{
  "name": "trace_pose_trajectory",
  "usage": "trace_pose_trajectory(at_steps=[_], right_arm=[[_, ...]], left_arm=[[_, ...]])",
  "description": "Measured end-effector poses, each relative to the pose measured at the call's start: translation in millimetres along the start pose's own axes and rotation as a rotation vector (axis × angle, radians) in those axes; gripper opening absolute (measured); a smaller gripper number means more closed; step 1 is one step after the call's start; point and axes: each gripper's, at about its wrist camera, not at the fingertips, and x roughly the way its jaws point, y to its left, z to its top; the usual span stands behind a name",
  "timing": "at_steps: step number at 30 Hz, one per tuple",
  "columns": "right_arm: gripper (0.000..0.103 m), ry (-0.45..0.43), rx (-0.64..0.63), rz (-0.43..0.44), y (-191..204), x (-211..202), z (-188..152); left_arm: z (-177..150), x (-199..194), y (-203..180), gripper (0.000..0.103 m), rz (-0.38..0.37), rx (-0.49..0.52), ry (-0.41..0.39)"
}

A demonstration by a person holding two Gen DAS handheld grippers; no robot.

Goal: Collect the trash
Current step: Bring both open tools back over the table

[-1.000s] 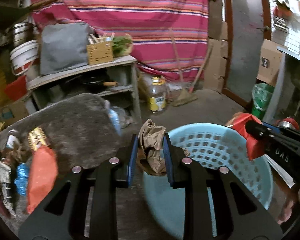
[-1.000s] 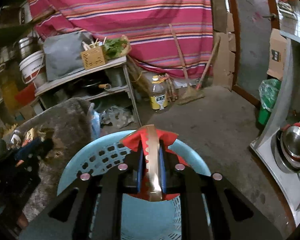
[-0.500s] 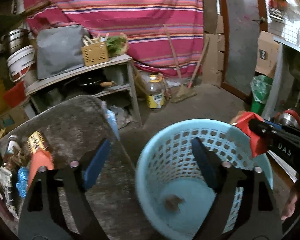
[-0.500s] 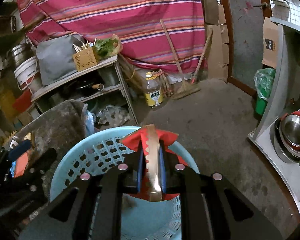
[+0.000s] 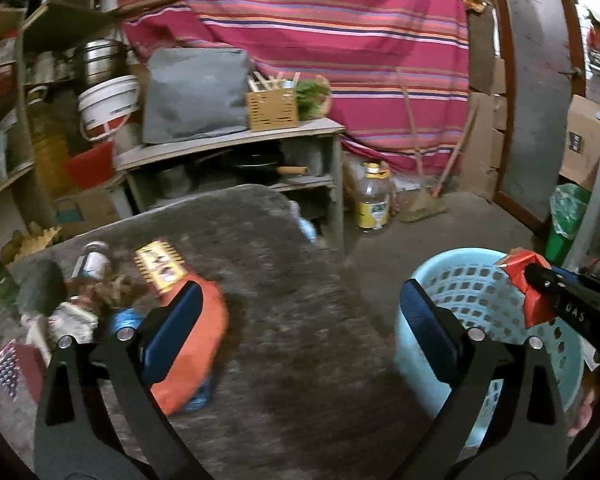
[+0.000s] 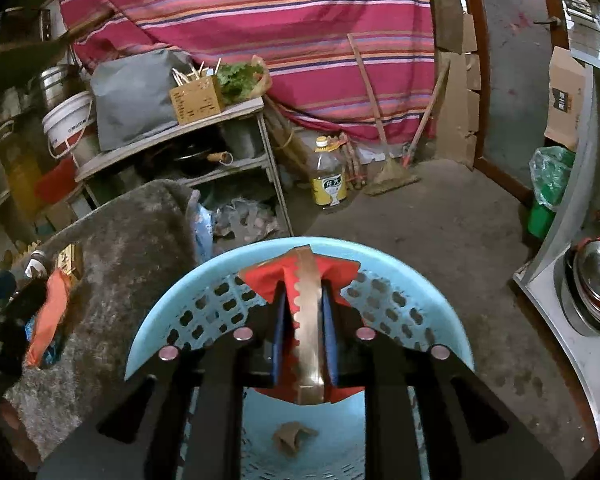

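My left gripper [image 5: 300,292] hangs over the grey mat [image 5: 308,368], its jaws opening wide with nothing between them. Under its left finger lies an orange wrapper [image 5: 196,360], with a gold packet [image 5: 160,268], a blue scrap [image 5: 126,318] and other litter beside it. The light blue basket [image 5: 460,280] stands to the right on the floor. My right gripper [image 6: 305,292] hovers over the basket [image 6: 384,300], a red wrapper with a gold strip [image 6: 308,320] still pinched between its pads as the jaws start opening. A crumpled brown paper [image 6: 292,438] lies on the basket floor.
A shelf unit [image 5: 236,144] with a bucket, a grey bag and a wooden box stands behind the mat. An oil bottle [image 6: 330,184] and a broom [image 6: 388,172] stand by the striped cloth. A green bin [image 6: 548,196] and a counter with pots [image 6: 596,280] are on the right.
My left gripper let the brown paper fall into the basket, opened wide and swung left over the mat. My right gripper stays over the basket with the red wrapper, its pads slightly wider.
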Motion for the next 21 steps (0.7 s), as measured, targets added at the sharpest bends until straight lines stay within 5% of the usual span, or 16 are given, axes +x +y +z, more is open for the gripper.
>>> trace_pose_trajectory(at_steps=[2,4,10,21], right_arm=[[0.031,0.026,0.001,-0.006,3,5,-1],[0.061,0.032,0.013,-0.021,4,7,-3],[0.081,0.027,0.019,-0.067,16,8,-3],[0.092,-0.073,-0.100,-0.008,96,-26,-10]], left_arm=[[-2,-4,17,0.096,0.025,-0.012,-0.003],[-3,-9,35,0.096,0.055,-0.025,-0.006],[-8,-26,88,0.098,0.152,-0.031,-0.022],[-34,-39,183,0.098,0.270,-0.098,-0.010]])
